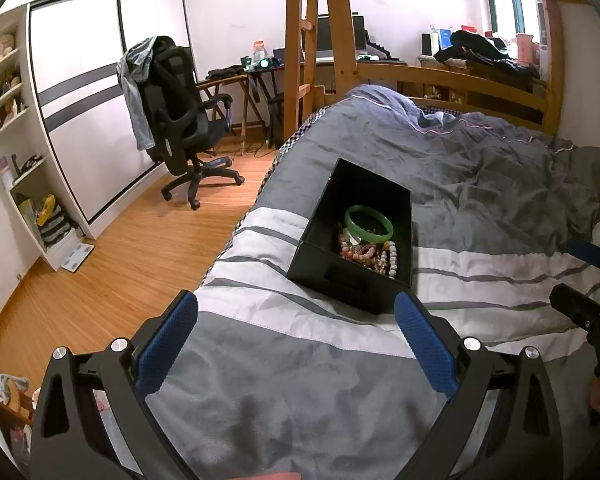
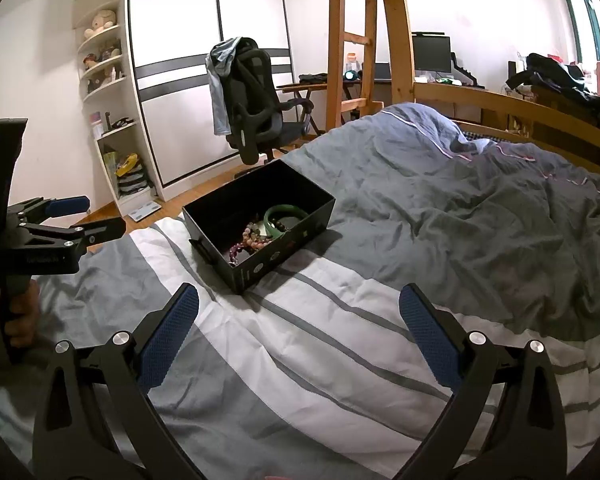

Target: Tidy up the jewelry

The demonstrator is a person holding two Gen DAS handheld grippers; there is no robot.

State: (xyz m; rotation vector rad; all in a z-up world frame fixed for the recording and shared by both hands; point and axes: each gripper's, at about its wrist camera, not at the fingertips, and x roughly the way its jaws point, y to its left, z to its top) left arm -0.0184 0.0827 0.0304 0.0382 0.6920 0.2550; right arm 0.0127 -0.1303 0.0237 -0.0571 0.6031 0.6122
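Observation:
An open black box [image 1: 320, 256] sits on the striped grey and white duvet [image 1: 284, 380]. It holds a green bangle [image 1: 369, 223] and several beaded bracelets [image 1: 364, 254]. The box [image 2: 284, 248], the bangle [image 2: 278, 222] and the beads [image 2: 252, 240] also show in the right wrist view. My left gripper [image 1: 296, 316] is open and empty, just short of the box's near wall. My right gripper [image 2: 298, 308] is open and empty above the duvet, to the right of the box. The left gripper [image 2: 84, 216] also appears at the left of the right wrist view.
The bed's left edge [image 1: 236, 224] drops to a wooden floor. A black office chair [image 1: 180, 120] stands beside a white wardrobe [image 1: 80, 100]. A wooden ladder [image 1: 300, 48] and bed frame [image 1: 480, 88] rise at the far end. Rumpled grey duvet [image 2: 480, 208] fills the right.

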